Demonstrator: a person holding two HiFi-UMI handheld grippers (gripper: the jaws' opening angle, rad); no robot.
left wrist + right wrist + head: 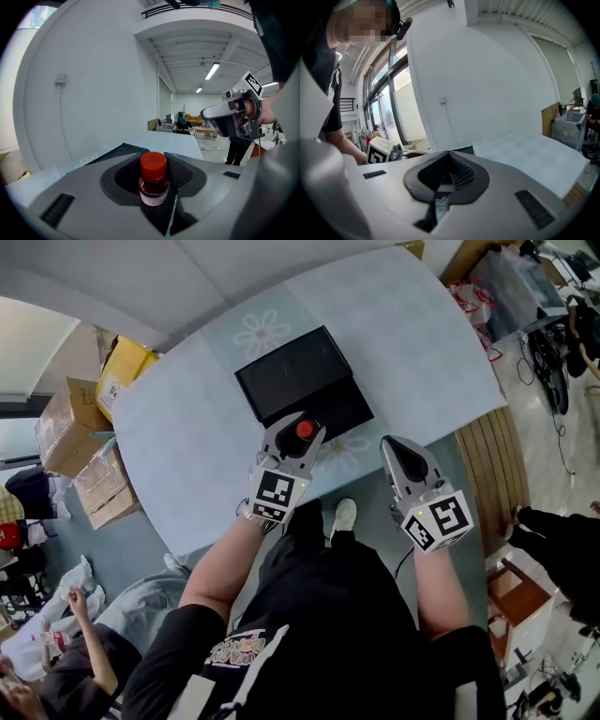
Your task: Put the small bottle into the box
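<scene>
In the head view the small brown bottle with a red cap (305,428) is clamped upright between the jaws of my left gripper (300,435). It hangs just over the near edge of the open black box (291,376), which lies on the pale table (187,427). The left gripper view shows the bottle (153,178) pinched between the dark pads (180,173), with the box (119,150) just ahead. My right gripper (395,446) hovers at the table's near edge, to the right of the box. Its jaws are closed together with nothing between them (446,157).
Cardboard boxes (70,423) and a yellow box (122,371) stand on the floor left of the table. A wooden slatted bench (487,465) is at the right, with bags and clutter beyond it. People sit at the lower left (56,634).
</scene>
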